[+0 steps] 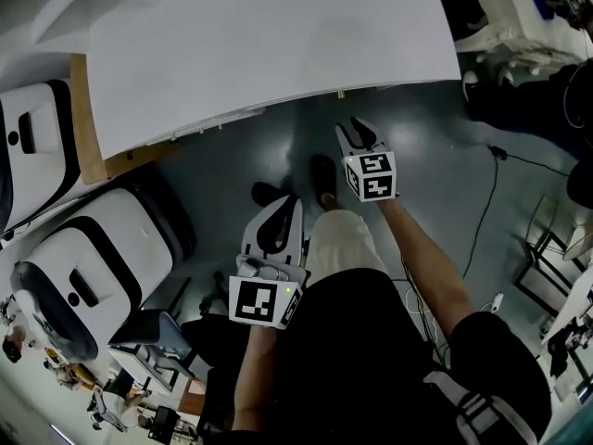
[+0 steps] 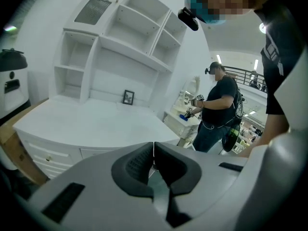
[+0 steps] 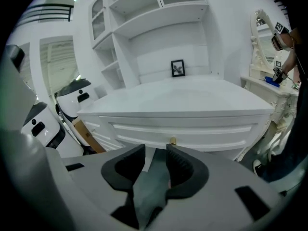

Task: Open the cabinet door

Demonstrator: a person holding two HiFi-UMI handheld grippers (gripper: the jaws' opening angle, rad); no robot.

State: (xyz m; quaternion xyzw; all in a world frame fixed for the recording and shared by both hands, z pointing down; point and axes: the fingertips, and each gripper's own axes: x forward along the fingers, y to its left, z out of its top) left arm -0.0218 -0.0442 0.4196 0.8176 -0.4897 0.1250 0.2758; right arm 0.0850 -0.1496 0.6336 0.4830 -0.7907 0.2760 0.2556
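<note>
The white cabinet (image 1: 259, 35) fills the top of the head view, and its front edge carries a small brass knob (image 1: 340, 93). My right gripper (image 1: 355, 130) hangs just below that edge, close to the knob and pointing at it. In the right gripper view the knob (image 3: 172, 141) sits on the white panelled front (image 3: 192, 129), just above the right fingertip. That gripper (image 3: 155, 149) is open, with only floor showing in the gap. My left gripper (image 1: 283, 202) is lower and farther back, near my leg. Its jaws (image 2: 153, 150) are shut on nothing.
Two white machines (image 1: 93, 267) and a cardboard box (image 1: 88, 128) stand left of the cabinet. A cable (image 1: 486, 202) runs over the grey floor at the right. A small picture frame (image 3: 177, 68) stands on the cabinet top under open shelves. Another person (image 2: 216, 109) stands beyond the cabinet's right end.
</note>
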